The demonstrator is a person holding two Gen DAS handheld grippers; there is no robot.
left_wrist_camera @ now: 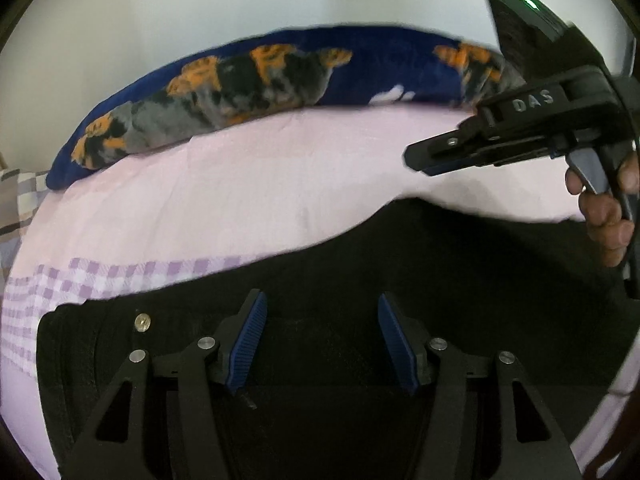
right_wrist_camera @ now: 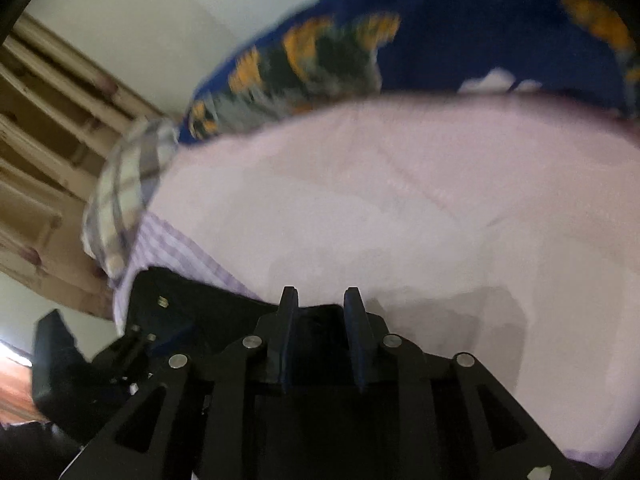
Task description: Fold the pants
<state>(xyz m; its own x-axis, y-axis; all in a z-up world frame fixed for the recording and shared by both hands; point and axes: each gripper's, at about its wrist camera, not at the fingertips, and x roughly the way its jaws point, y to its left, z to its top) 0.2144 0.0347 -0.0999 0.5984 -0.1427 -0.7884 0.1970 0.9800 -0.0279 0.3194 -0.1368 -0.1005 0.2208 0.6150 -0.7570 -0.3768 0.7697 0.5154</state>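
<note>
The left gripper point(left_wrist_camera: 322, 340) has its jaws wide apart over the black pants point(left_wrist_camera: 440, 264), gripping nothing. The right gripper point(right_wrist_camera: 322, 340) has jaws parted a little, above the pants' edge on the pink bed point(right_wrist_camera: 380, 208).

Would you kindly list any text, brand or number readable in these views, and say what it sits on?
"DAS": raised letters on the right gripper, seen in the left wrist view.
Nothing else is legible: the pants button is too small to read, and the right wrist view is blurred, showing no text.
</note>
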